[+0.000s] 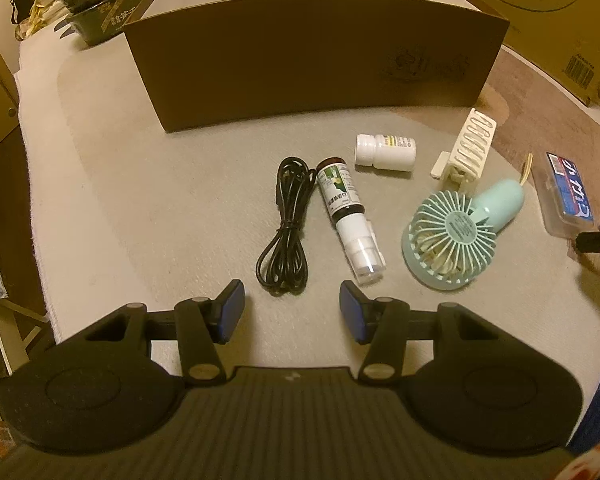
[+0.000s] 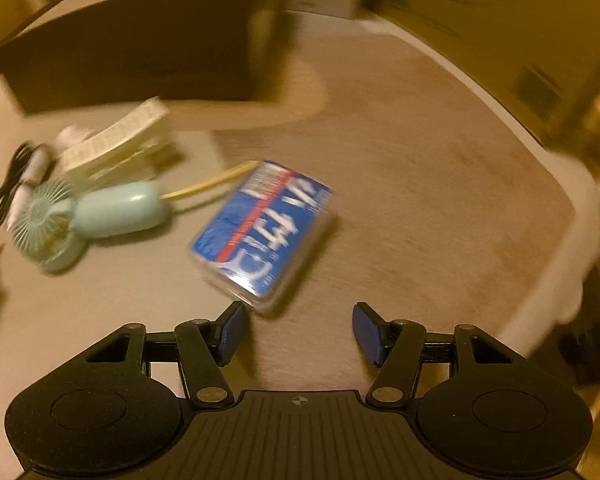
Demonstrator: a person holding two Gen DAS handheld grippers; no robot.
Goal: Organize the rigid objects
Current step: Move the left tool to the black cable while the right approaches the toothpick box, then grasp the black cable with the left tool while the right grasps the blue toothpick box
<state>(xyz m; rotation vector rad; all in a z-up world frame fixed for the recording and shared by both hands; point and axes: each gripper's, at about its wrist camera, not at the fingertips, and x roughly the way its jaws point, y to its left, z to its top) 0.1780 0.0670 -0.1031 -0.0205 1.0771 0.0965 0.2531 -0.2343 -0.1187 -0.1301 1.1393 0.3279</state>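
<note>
My right gripper (image 2: 299,330) is spread, the blue box (image 2: 262,232) just ahead of its left finger; my left gripper (image 1: 291,312) is spread near the cable (image 1: 286,226).

Cardboard box (image 1: 316,60): matt brown paperboard. In front of it, grey mat (image 1: 160,208): rough woven cloth. Fan (image 1: 452,232): smooth mint plastic. Pill bottle (image 1: 385,152): glossy white plastic. Cable (image 1: 286,224): black, slightly shiny. Card case (image 2: 262,236): clear glossy plastic.
</note>
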